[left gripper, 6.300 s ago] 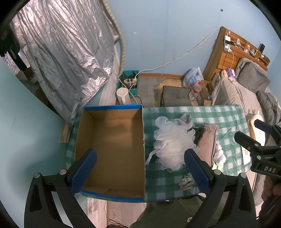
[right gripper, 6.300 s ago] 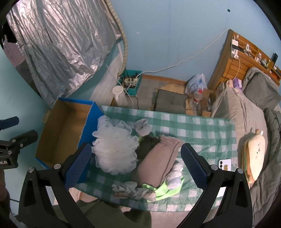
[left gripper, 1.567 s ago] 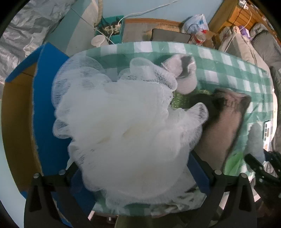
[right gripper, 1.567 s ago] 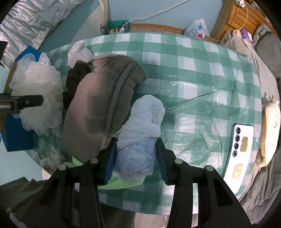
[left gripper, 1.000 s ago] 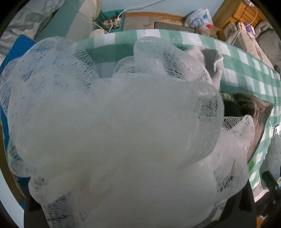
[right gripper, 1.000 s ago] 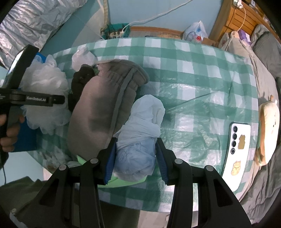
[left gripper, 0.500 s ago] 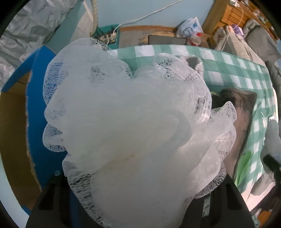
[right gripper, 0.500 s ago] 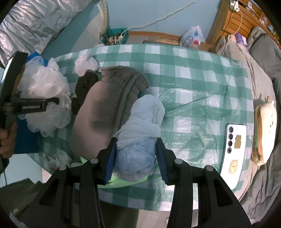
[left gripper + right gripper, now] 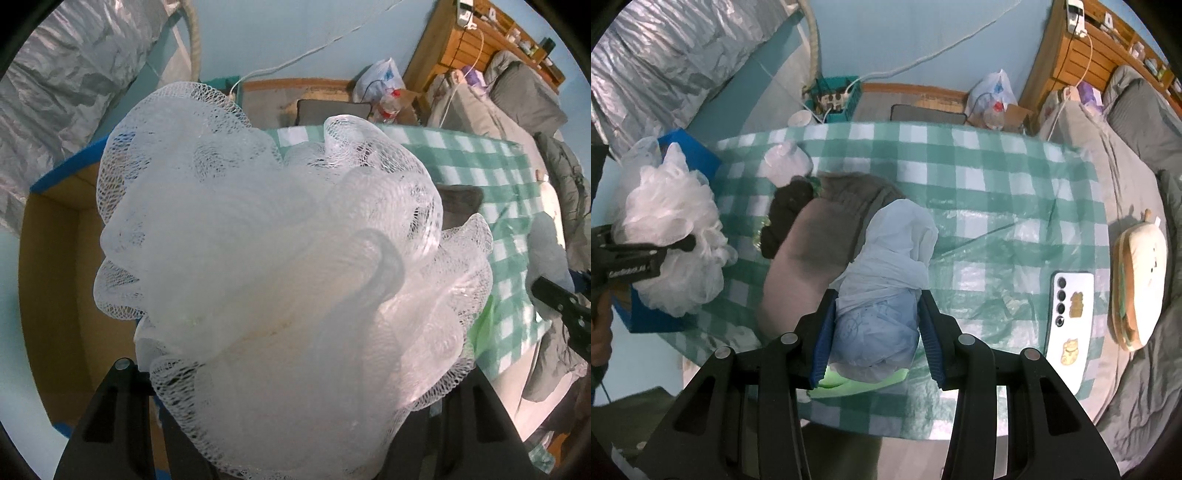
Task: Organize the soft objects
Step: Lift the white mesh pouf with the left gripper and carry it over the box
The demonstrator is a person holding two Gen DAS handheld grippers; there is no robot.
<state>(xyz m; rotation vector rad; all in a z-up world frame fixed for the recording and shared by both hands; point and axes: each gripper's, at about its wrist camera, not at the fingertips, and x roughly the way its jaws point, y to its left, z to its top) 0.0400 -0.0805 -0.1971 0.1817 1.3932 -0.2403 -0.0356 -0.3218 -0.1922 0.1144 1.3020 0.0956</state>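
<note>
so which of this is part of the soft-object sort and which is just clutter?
In the job:
- white mesh loofah, in left gripper
- pale blue bundle, in right gripper
- brown garment
- black sock
- cardboard box

Lying about:
- phone
- plush toy
- plastic bag

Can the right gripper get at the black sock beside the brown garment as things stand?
Probably not yet: the right gripper is shut on the pale blue plastic-bag bundle, so its fingers are full. The small black sock lies uncovered otherwise.
</note>
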